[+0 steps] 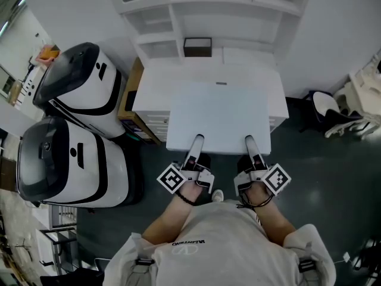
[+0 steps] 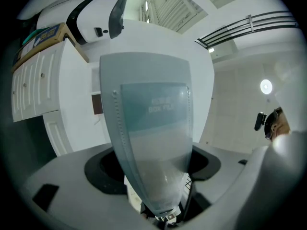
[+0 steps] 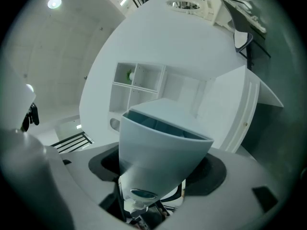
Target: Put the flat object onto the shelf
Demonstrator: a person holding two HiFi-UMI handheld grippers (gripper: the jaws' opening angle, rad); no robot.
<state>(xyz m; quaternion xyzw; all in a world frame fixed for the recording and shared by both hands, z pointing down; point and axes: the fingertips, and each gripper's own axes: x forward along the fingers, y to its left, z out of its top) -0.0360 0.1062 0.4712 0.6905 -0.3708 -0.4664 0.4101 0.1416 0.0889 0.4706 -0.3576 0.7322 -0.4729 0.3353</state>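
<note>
A pale blue-white flat panel [image 1: 219, 115] hangs level in front of me, its far edge toward the white shelf unit [image 1: 208, 14]. My left gripper [image 1: 196, 142] grips the panel's near edge on the left. My right gripper [image 1: 250, 140] grips the same edge on the right. In the left gripper view the panel [image 2: 151, 128] fills the space between the jaws and runs away from the camera. It does the same in the right gripper view, where the panel [image 3: 160, 143] points toward the shelf's open cubbies [image 3: 136, 78]. Both grippers are shut on it.
A low white cabinet with drawers [image 1: 150, 123] stands under the shelves, partly covered by the panel. A small dark box [image 1: 197, 46] sits in a middle cubby. Two white and black machines [image 1: 80, 88] [image 1: 59, 162] stand at the left. A chair [image 1: 333, 113] is at the right.
</note>
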